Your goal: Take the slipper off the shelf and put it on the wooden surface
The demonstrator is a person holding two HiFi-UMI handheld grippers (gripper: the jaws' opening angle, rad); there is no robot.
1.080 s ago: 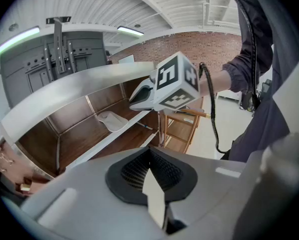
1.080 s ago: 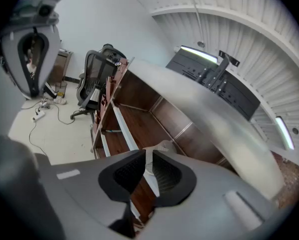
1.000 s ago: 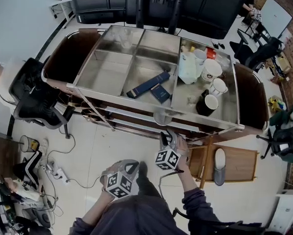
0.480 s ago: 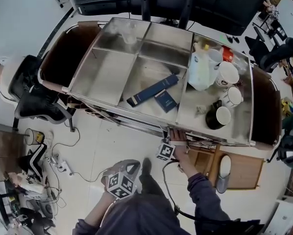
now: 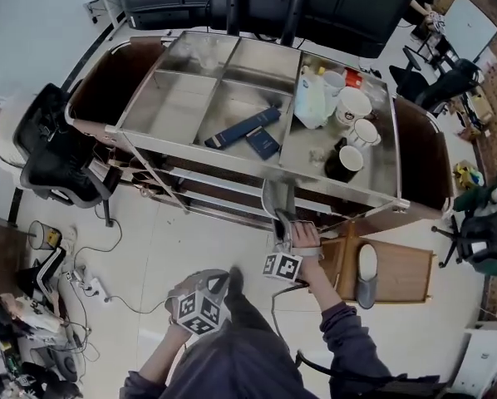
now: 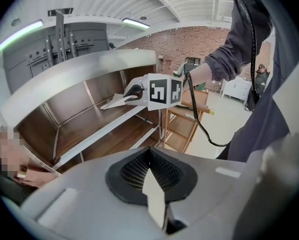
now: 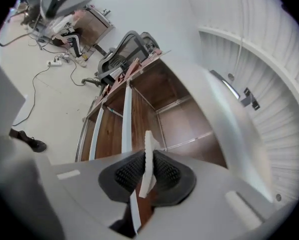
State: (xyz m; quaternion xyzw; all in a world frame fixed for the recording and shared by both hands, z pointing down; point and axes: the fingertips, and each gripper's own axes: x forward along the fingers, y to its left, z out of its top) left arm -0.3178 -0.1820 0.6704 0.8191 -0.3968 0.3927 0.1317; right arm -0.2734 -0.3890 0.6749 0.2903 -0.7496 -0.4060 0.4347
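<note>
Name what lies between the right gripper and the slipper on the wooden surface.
Head view: the person's hand and a wooden frame bar; right gripper jaws closing on another slipper.

Left hand-held gripper (image 6: pixel 153 196), jaws pressed together with nothing between them, points toward the brown shelf (image 6: pixel 72 116); a wooden stand (image 6: pixel 182 130) sits beside it

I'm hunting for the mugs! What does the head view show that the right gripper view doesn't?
Only the head view: mugs, blue books, and a grey slipper on the wooden surface. Only the right gripper view: the ceiling and its lamp. Both: the shelf, a black chair, and the right tongs closing on the other slipper.
</note>
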